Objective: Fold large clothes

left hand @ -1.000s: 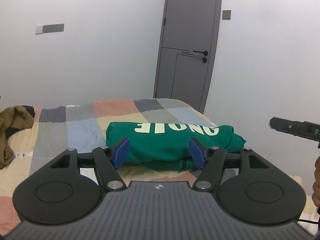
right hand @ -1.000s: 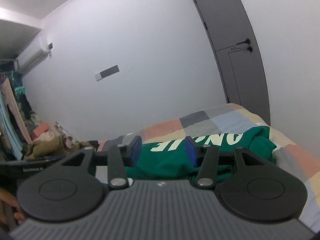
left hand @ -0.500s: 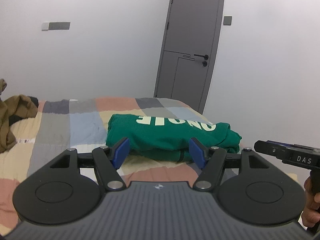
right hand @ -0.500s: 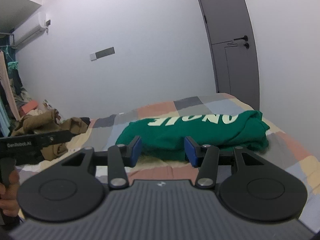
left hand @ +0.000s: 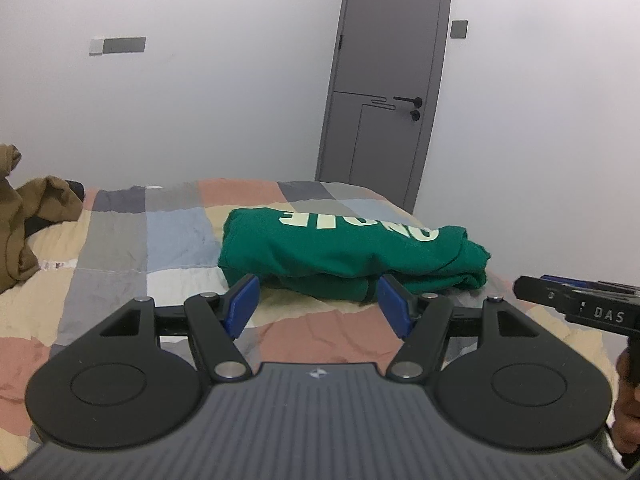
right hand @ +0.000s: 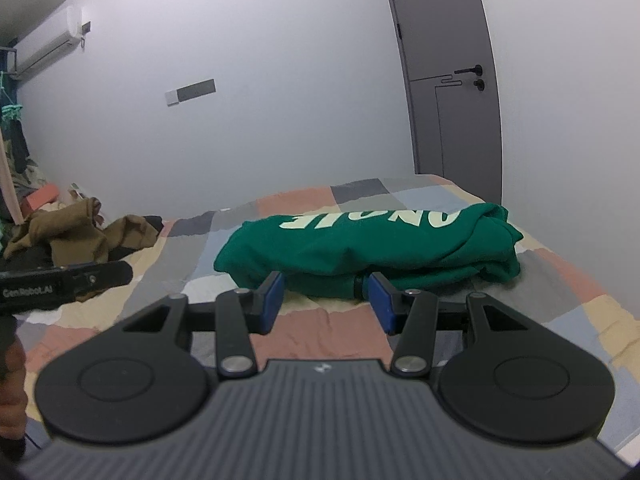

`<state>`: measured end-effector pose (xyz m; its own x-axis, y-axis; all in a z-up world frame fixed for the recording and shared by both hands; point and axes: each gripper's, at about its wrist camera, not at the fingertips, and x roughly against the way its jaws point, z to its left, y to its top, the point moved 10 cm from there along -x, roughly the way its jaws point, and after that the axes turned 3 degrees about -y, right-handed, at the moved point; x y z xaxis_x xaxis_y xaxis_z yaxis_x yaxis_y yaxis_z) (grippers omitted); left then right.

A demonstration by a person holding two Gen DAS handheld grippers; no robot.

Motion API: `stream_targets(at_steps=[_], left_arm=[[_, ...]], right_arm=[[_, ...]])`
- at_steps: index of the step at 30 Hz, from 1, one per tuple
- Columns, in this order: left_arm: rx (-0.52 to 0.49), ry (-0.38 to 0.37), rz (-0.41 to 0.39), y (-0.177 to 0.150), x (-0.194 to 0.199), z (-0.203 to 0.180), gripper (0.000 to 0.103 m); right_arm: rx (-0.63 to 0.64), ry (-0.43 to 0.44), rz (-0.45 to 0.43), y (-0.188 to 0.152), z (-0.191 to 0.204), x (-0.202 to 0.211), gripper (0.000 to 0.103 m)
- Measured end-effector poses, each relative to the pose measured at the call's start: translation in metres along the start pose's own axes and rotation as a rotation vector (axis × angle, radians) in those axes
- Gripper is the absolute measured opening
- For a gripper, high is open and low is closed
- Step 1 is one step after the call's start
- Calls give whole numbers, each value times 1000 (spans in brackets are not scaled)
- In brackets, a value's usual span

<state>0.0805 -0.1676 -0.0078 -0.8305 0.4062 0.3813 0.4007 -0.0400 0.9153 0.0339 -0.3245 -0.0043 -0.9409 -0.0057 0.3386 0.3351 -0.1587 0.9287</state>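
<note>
A green garment with pale lettering [left hand: 348, 252] [right hand: 368, 244] lies folded into a thick bundle on the patchwork bedspread [left hand: 168, 240] [right hand: 332, 332]. My left gripper [left hand: 318, 304] hovers just short of the bundle's near edge, its blue pads wide apart with nothing between them. My right gripper [right hand: 324, 298] also sits in front of the bundle, jaws apart and empty. The right gripper's body [left hand: 580, 308] shows at the right edge of the left wrist view, and the left gripper's body [right hand: 60, 284] at the left edge of the right wrist view.
A heap of brown clothes [left hand: 24, 216] [right hand: 80, 236] lies at the far left of the bed. A grey door [left hand: 384, 80] [right hand: 452, 72] stands in the white wall behind. A person's hand [left hand: 628, 392] grips the right tool. More clothes hang at the far left [right hand: 10, 152].
Both grippers have drawn back from the green bundle and sunk lower, so the bundle sits further off. Their jaw gaps look unchanged. The right view has levelled out.
</note>
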Motion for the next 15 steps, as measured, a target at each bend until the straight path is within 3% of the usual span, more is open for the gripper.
stream_targets(at_steps=[7, 15], left_arm=[[-1, 4, 14, -7, -7, -3, 71], [-10, 10, 18, -12, -11, -10, 71]], right_arm=[[12, -40, 31, -14, -12, 10, 49], [-7, -51, 14, -7, -23, 17, 49]])
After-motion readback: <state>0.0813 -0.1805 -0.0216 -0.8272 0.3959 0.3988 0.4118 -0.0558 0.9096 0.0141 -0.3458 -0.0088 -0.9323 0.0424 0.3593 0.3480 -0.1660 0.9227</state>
